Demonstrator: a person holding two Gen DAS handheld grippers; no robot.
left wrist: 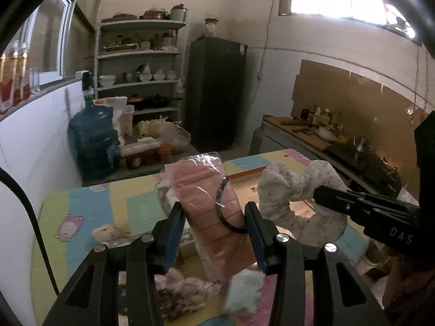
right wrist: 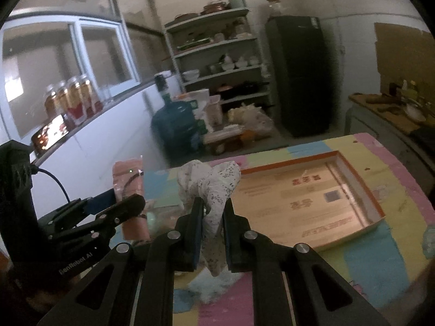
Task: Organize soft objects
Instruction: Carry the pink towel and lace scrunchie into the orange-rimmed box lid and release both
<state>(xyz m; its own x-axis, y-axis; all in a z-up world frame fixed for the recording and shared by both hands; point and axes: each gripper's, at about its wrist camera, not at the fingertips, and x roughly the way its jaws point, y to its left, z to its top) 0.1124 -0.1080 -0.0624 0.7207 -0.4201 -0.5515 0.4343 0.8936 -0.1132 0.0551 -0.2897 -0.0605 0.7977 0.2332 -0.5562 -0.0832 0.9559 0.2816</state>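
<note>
Pastel cartoon-print table, shallow orange-rimmed cardboard box, white fluffy item

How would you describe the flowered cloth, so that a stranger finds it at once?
Look at the table with the pastel patchwork cover, in front of the shallow orange-rimmed box. The right gripper is shut on a crumpled white cloth with tiny flowers, lifted above the table. Its neighbour, held in the left gripper, is a pink item in clear plastic, not patterned fabric.

"BenRobot AI" on the left gripper; "DAS" on the right gripper.
</note>
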